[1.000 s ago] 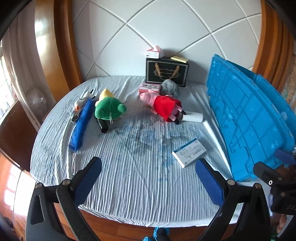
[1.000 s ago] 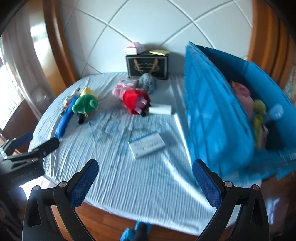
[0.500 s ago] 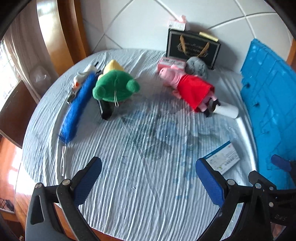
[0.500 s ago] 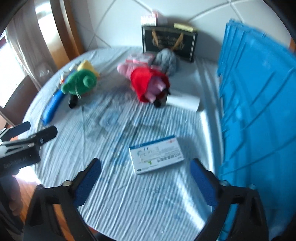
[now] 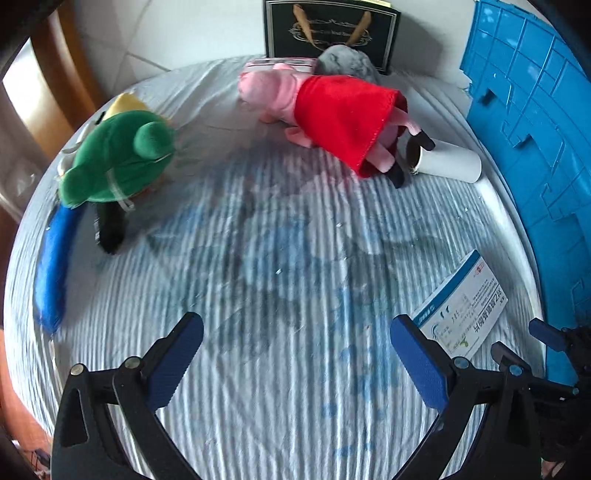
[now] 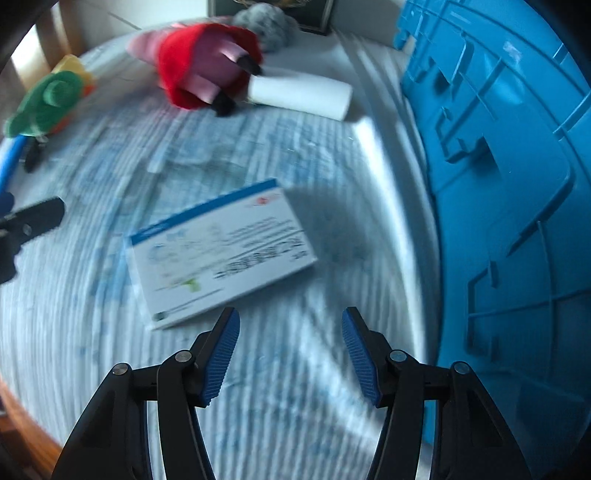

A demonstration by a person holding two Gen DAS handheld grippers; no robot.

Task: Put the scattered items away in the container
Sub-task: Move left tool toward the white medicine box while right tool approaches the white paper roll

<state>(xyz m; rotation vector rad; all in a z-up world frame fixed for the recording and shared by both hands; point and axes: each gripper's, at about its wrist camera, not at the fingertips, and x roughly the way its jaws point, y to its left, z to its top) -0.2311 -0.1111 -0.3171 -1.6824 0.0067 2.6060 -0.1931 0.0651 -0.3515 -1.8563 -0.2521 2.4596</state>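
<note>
A blue crate (image 5: 535,122) stands at the table's right side; it fills the right of the right wrist view (image 6: 509,184). A white and blue medicine box (image 6: 221,251) lies flat just ahead of my right gripper (image 6: 290,332), which is open, empty and low over the cloth. The box also shows in the left wrist view (image 5: 461,310). My left gripper (image 5: 295,354) is open wide and empty above the cloth. Ahead lie a pink pig plush in a red dress (image 5: 332,110), a green plush (image 5: 118,162), a white tube (image 5: 447,164) and a blue brush (image 5: 53,266).
A black gift box (image 5: 332,33) and a grey plush (image 5: 347,62) stand at the back by the wall. A pink pack (image 5: 266,64) lies behind the pig. The round table has a striped blue-white cloth (image 5: 258,295).
Both grippers have moved forward and down over the table. The right gripper has closed in on the medicine box and its jaws have narrowed. The left gripper has stayed wide open.
</note>
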